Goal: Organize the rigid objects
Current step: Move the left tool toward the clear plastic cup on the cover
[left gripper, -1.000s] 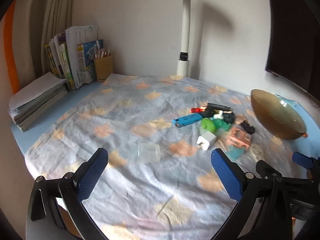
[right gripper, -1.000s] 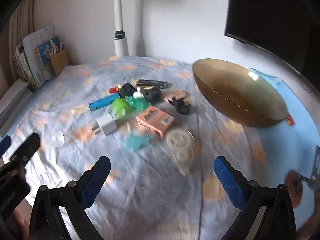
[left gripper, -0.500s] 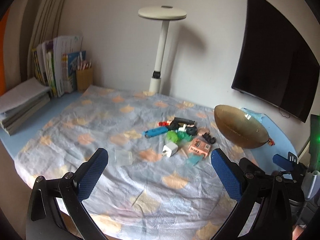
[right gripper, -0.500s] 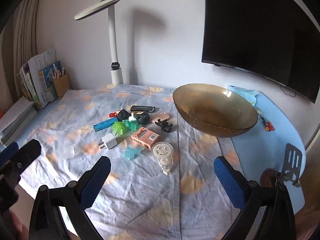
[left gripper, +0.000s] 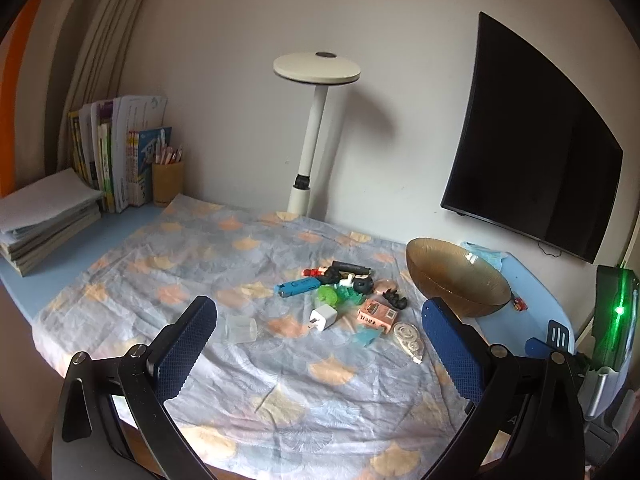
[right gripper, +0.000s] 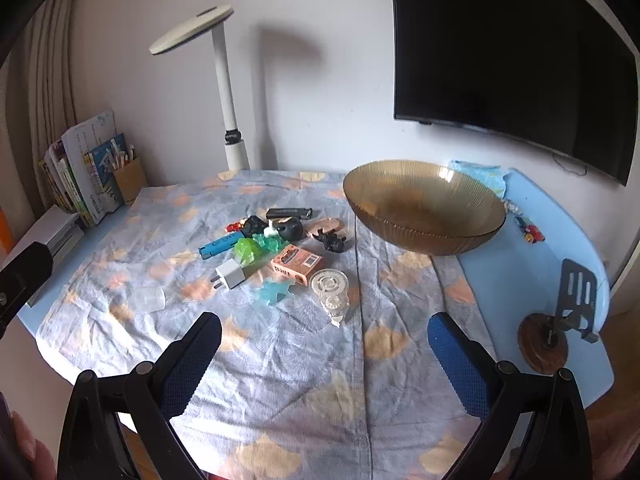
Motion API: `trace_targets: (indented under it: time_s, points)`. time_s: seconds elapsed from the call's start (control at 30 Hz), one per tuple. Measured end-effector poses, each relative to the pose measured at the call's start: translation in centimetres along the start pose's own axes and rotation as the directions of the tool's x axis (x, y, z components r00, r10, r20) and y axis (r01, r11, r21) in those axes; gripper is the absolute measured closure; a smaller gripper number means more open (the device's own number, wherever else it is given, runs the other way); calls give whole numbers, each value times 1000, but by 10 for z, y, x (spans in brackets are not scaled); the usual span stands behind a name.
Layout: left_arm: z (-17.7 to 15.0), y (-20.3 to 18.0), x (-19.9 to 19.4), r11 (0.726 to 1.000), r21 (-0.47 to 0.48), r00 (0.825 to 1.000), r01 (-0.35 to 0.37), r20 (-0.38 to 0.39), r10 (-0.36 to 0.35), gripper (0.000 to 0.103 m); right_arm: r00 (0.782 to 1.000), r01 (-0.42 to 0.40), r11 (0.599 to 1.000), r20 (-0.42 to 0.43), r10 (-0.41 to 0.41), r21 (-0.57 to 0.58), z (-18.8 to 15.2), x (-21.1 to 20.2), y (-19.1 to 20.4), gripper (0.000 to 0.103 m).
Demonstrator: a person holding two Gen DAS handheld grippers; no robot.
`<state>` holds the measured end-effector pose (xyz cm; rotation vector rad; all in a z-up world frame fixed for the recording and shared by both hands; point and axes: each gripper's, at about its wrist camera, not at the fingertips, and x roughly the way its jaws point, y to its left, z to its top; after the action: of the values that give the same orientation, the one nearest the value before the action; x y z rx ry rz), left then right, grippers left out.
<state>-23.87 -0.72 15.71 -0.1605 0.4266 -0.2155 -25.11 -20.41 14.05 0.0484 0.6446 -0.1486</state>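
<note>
Both grippers' jaws gape wide above a leaf-patterned cloth point(right gripper: 280, 360) near the wall-mounted screen point(right gripper: 500, 48).

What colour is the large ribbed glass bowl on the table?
The large ribbed glass bowl is amber-brown and translucent; the right wrist view shows it best.

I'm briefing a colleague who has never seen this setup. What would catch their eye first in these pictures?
Probably the big amber glass bowl, empty, at the right edge of the flowered cloth. Just left of it lies a tight cluster of small items: a blue tube, a white charger plug, an orange box and a clear tape dispenser. Both open tongs, left and right, frame the near edge.
</note>
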Motion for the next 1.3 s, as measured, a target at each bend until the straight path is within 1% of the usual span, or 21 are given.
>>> trace_targets:
  time_s: [0.13, 0.27, 0.33, 0.43, 0.57, 0.6, 0.63, 0.67, 0.7, 0.73, 0.83, 0.93, 1.07, 1.17, 1.2, 1.3]
  points:
    - [1, -7, -9, 999, 34, 1000, 2, 23, -3, 1, 1000, 21, 1000, 20, -21, 16, -1, -14, -5, 0]
    - [9, 0, -15, 1000, 16, 999, -3, 32, 2, 1, 1000, -8, 999, 22, 7, 52, -1, -23, -14, 0]
    - [15, 7, -20, 999, 31, 999, -12, 46, 11, 1, 1000, -14, 998, 29, 12, 65, 0, -26, -18, 0]
    - [24, 23, -27, 997, 54, 997, -47, 66, 43, 1, 999, -8, 997, 35, 5, 74, 0, -29, -20, 0]
    - [29, 52, -26, 996, 14, 994, -88, 64, 87, 1, 1000, -15, 997, 25, 13, 77, 2, -21, -19, 0]
    - [28, 59, -22, 996, -2, 994, -91, 56, 91, 1, 1000, -15, 997, 20, 14, 74, 2, -18, -18, 0]
    - [26, 67, -14, 997, -21, 996, -76, 37, 77, 1, 1000, -16, 997, 12, 15, 71, 2, -13, -17, 0]
    - [22, 73, -6, 998, -31, 999, -53, 9, 53, 1, 1000, -19, 997, 2, 19, 69, 1, -7, -17, 0]
    - [18, 79, 7, 999, -37, 999, -18, -39, 17, 1, 1000, -21, 997, -7, 21, 68, 1, -1, -16, 0]
    - [14, 84, 16, 999, -46, 998, -1, -70, -2, 1, 1000, -22, 997, -19, 24, 68, 1, 5, -15, 0]
    - [0, 97, 44, 996, -81, 991, -23, -132, 12, 1, 998, -24, 998, -57, 28, 64, 2, 29, -14, 0]
    - [-11, 104, 74, 996, -77, 978, -32, -208, 15, 1, 994, -34, 998, -106, 40, 56, 2, 57, -10, 0]
    - [-20, 108, 99, 997, -74, 964, -4, -264, -16, 1, 984, -54, 998, -169, 61, 44, 2, 89, -3, 0]
    - [-24, 112, 118, 998, -68, 951, -9, -310, -13, 1, 977, -84, 996, -195, 90, 38, 5, 108, 3, 0]
    - [-26, 114, 125, 997, -68, 942, -22, -334, -2, 1, 974, -96, 995, -203, 101, 33, 6, 114, 4, 0]
    - [-35, 125, 153, 991, -58, 889, -118, -451, 79, 2, 961, -149, 988, -233, 152, 29, 10, 135, 5, 0]
